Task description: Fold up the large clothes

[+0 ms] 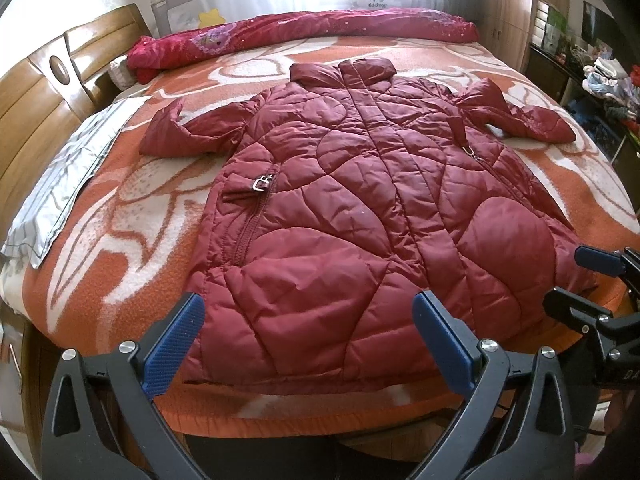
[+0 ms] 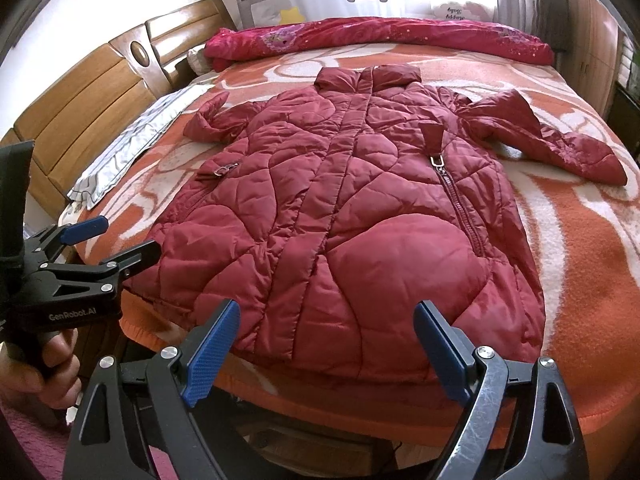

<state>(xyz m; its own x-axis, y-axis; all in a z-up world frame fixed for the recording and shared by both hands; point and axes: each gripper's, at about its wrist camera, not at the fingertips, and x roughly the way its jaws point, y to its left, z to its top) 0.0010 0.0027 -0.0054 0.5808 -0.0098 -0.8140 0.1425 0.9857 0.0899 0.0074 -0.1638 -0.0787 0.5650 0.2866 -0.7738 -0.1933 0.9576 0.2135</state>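
A big red puffy coat lies flat and face up on the orange and white blanket on the bed, with both sleeves spread out to the sides. The left gripper and the right gripper hover near the coat's bottom edge, both with jaws wide apart and holding nothing. It looks like the folding has not started yet, so next a gripper needs to reach a sleeve or a side edge and pinch it to bring it over the middle

Black gripper frame, blue ribbed pads.

Glossy quilted coat, fuzzy blanket
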